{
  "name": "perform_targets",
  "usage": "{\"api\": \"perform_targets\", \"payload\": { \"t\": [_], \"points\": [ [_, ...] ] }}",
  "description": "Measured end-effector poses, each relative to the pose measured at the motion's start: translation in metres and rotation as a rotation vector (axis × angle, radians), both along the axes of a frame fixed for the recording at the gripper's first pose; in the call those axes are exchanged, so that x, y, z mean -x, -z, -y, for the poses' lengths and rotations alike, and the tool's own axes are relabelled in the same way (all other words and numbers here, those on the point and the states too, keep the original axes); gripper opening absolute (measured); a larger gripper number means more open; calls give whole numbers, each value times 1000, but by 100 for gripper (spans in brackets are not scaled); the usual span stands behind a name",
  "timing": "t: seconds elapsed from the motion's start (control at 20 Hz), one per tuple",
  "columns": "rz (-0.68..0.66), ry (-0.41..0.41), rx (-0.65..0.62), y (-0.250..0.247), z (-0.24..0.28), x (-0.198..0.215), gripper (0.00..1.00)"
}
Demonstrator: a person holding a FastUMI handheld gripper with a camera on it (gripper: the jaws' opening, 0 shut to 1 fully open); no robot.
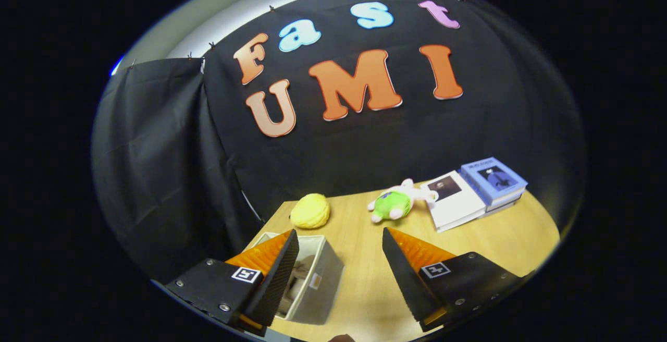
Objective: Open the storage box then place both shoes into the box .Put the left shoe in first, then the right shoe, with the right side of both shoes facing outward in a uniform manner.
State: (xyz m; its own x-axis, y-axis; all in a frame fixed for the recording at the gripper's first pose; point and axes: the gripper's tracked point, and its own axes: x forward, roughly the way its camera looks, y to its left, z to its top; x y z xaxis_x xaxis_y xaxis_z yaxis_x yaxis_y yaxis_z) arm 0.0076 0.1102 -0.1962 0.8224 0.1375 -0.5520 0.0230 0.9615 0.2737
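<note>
On the wooden bench (469, 243), near its left edge, sits the storage box (318, 284). It is a pale box with no lid on top, so it looks open already. Something light and lumpy lies inside it, and it may be a shoe, but one finger hides much of it, so I cannot tell for sure.

The gripper (338, 269) hangs above the bench with its two fingers spread wide apart. It holds nothing. One finger is over the box, and the other is over bare wood beside the box.

Farther back, near the far edge of the bench, rest a yellow ball (310, 210) and a green plush toy (393, 204). Two books (471, 196) lie toward the far right corner. They are not part of the job.

I think the job is at the step of fetching a shoe or checking the box. To do this well, the person should keep the fingers wide until they sit on both sides of a shoe. Then squeeze gently at the middle of the shoe, so it does not tip. Lower it straight down into the box, and make sure its right side faces out. Stay away from the toys so they do not get bumped.
</note>
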Motion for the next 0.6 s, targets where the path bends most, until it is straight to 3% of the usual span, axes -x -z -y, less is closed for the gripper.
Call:
{"api": "perform_targets", "payload": {
  "t": [0.2,0.6],
  "points": [
    [195,37,137,-27,49,-1,98],
    [494,111,228,-97,108,30,98]
  ]
}}
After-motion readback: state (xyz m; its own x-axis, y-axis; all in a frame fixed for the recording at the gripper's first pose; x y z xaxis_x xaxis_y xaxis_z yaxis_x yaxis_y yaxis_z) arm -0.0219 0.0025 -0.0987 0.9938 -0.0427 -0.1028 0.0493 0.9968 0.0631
